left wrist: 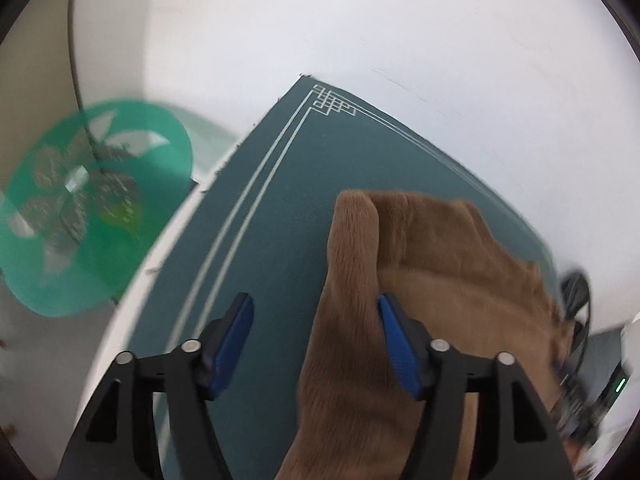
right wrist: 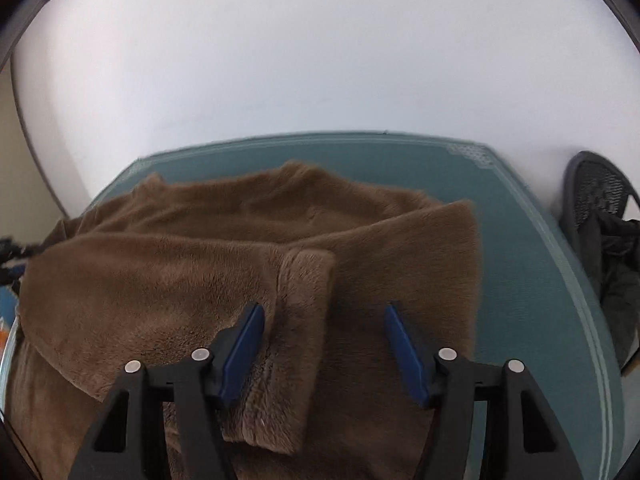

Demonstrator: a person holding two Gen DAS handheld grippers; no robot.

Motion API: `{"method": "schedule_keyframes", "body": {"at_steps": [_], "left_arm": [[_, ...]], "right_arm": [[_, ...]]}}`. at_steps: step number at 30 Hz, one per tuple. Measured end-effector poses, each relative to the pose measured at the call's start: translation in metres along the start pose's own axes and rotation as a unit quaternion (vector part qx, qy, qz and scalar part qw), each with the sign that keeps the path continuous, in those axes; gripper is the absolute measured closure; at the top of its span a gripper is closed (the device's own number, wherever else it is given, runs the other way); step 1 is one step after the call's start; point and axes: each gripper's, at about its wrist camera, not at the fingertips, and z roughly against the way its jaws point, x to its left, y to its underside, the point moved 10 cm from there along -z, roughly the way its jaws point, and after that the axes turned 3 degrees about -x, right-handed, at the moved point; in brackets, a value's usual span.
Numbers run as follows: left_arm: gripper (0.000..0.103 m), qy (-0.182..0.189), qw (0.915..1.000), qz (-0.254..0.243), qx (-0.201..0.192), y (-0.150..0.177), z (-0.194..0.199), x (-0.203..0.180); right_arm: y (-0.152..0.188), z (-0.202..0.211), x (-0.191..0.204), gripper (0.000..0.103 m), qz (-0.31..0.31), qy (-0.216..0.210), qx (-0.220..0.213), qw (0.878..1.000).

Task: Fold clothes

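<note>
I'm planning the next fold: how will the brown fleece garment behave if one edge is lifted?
The brown fleece garment will probably flop and drape, as its soft folds suggest. Its thick pile likely grips the pads well. It may drag across the teal mat rather than slide freely.

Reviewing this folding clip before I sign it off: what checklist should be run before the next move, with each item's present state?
1. Left tongs open, nothing pinched: ok.
2. Right tongs open above the brown fleece garment: ok.
3. Sleeve cuff folded onto the garment: ok.
4. Garment on the teal mat: ok.
5. Near hem lying flat: cannot tell.
6. Picture sharp: not ok, left view blurred.
</note>
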Motion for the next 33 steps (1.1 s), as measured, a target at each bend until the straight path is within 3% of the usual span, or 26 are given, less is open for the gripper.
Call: {"method": "schedule_keyframes", "body": {"at_steps": [4, 7, 9, 12, 14, 16, 23, 28, 32, 33], "left_arm": [[0.028, 0.001, 0.998, -0.061, 0.018, 0.03, 0.012, -0.014], [0.028, 0.002, 0.9974, -0.064, 0.031, 0.043, 0.001, -0.019], [0.027, -0.02, 0.9979, -0.052, 0.032, 0.041, -0.006, -0.012], [0.026, -0.06, 0.9968, -0.043, 0.031, 0.041, -0.011, 0.0], [0.026, -0.082, 0.9945, -0.055, 0.035, 0.042, -0.008, 0.005], [0.023, -0.094, 0.9931, -0.061, 0.035, 0.042, -0.006, 0.009], [0.023, -0.027, 0.9993, 0.025, 0.007, 0.004, 0.015, 0.015], [0.023, -0.013, 0.999, 0.029, 0.031, -0.025, -0.022, 0.0], [0.023, -0.124, 0.9916, -0.009, 0.037, -0.034, -0.06, 0.012], [0.022, -0.138, 0.99, -0.012, 0.028, -0.038, -0.064, 0.014]], "right_arm": [[0.001, 0.021, 0.016, 0.037, 0.021, -0.019, -0.015, 0.999], [0.01, 0.02, 0.035, 0.033, 0.067, -0.019, -0.008, 0.998], [0.017, 0.015, 0.046, 0.033, 0.103, -0.011, 0.001, 0.995], [0.031, 0.0, 0.038, 0.031, 0.136, 0.05, 0.04, 0.989], [0.031, 0.004, 0.029, 0.021, 0.141, 0.076, 0.039, 0.986], [0.032, 0.008, 0.022, 0.02, 0.147, 0.1, 0.037, 0.983], [0.033, 0.003, 0.023, 0.019, 0.135, 0.089, 0.03, 0.986], [0.034, 0.001, 0.023, 0.019, 0.122, 0.08, 0.03, 0.989], [0.033, -0.002, 0.025, 0.019, 0.127, 0.086, 0.026, 0.988], [0.033, -0.002, 0.026, 0.019, 0.128, 0.087, 0.026, 0.988]]}}
